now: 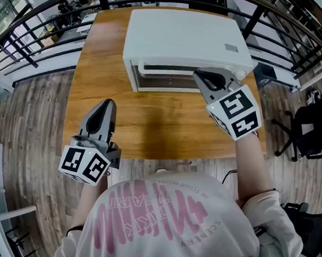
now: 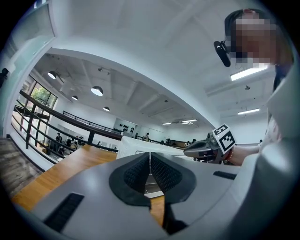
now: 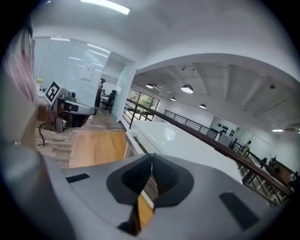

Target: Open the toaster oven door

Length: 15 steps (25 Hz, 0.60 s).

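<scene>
Wooden table [image 1: 150, 127] stood beside a dark railing, with a white toaster oven [image 1: 184, 39] on its far half. Its door [image 1: 159, 78] was shut, so nothing inside showed. Nearest the person, the left gripper [image 1: 109, 102] hung level over the table's near left part, jaws clenched on nothing. Farther on, the right gripper [image 1: 198, 74] tilted downward, jaws pressed together and empty, its tip just beside the door's right end.

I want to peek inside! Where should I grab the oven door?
Take the long handle along the top of the door, from the front, one jaw above and one below. The bar lies level and stands off the door, so jaws probably fit around it.
</scene>
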{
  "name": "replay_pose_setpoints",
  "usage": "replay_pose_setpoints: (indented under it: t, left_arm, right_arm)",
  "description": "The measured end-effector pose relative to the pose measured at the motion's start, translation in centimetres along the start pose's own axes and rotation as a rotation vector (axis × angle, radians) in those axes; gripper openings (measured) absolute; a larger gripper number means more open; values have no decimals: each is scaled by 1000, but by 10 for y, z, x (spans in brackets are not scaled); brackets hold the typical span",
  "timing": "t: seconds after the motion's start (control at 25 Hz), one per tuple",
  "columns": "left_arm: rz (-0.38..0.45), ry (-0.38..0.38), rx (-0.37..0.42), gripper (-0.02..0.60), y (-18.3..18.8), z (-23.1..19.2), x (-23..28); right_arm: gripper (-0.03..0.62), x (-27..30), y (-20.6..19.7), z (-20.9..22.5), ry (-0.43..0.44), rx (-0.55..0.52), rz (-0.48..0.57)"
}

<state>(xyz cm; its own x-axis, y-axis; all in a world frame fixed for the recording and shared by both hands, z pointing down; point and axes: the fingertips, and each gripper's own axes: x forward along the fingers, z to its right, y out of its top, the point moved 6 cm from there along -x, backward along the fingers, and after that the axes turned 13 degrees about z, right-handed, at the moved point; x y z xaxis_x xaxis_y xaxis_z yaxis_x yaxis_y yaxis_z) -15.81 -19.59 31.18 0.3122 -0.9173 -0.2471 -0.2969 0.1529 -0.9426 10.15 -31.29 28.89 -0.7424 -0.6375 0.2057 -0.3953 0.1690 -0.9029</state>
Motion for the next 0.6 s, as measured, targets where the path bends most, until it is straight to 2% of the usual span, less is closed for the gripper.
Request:
replay_pose_setpoints:
  t: [0.12,0.2,0.6]
  left_arm:
    - [1,-3,2,25,-1,3,4]
    - [0,-5,1,25,-3,5,5]
    - [-5,17,-1,25,-6,2,3]
  right_arm:
    - [43,2,-1,-2,52,-55,-48]
    - [44,5,-2,-5,79,-114,-82]
    - [108,20,-8,-7,166,-312,-211]
